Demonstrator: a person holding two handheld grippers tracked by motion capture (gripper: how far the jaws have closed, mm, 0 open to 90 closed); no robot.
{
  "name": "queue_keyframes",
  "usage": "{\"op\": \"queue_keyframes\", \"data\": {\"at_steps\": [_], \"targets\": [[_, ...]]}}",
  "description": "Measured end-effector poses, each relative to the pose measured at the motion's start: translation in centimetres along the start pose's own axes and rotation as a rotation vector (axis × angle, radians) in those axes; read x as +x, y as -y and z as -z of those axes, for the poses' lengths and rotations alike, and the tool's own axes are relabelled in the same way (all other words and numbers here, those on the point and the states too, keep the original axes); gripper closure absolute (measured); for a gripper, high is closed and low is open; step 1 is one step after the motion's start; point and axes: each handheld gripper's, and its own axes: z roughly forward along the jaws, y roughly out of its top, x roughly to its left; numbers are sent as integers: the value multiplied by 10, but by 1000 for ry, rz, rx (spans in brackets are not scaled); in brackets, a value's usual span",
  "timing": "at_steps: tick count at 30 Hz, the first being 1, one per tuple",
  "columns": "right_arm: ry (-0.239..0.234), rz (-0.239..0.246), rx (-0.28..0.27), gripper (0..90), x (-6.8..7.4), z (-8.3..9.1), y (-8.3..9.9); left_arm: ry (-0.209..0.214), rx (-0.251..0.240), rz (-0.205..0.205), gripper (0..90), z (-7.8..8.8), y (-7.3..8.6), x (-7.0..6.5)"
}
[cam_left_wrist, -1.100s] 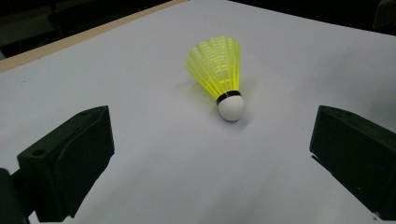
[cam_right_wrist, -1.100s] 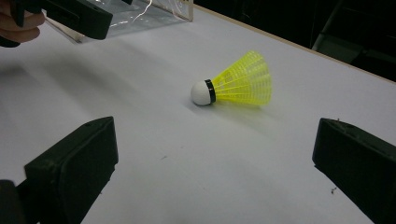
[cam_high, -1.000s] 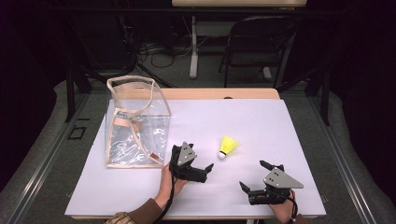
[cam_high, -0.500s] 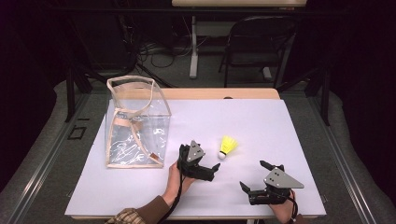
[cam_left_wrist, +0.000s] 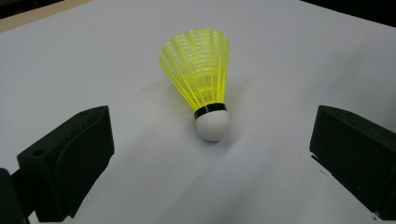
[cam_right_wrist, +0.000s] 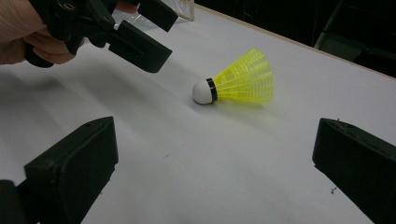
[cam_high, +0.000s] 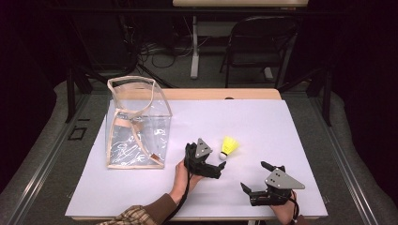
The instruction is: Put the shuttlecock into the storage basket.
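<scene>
Shuttlecock (cam_high: 228, 147) lies flat, cork toward left hand-held gripper (cam_high: 217, 167).

Light falls from above onto the white tabletop (cam_high: 291, 126), bright against a dim, nearly black room beyond. The yellow mesh shuttlecock with the white cork tip (cam_left_wrist: 205, 79) looks sharp and casts a soft, faint shadow. The clear plastic bag with tan trim (cam_high: 138, 124) shows pale glare streaks. The high view is slightly grainy.
</scene>
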Motion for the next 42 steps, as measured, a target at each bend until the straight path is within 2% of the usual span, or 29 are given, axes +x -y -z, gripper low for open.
{"op": "queue_keyframes", "data": {"at_steps": [10,17,22,30,32,38,42], "targets": [[-1,-1,0,0,0,1,0,-19,32,17,5,-15,-8,-5],[-4,-5,6,0,-1,0,1,-23,48,27,155,-25,-10,-7],[-2,-3,2,0,0,0,1,-31,63,30,194,-32,-12,-11],[-4,-3,3,0,0,0,1,-34,98,55,346,-42,-10,-14],[-3,-3,1,0,0,0,1,-39,104,47,382,-43,-10,-15],[-7,-7,6,0,-1,0,1,-49,114,68,446,-48,-8,-16],[-10,-8,10,0,-1,0,1,-68,108,86,445,-48,-7,-15]]}}
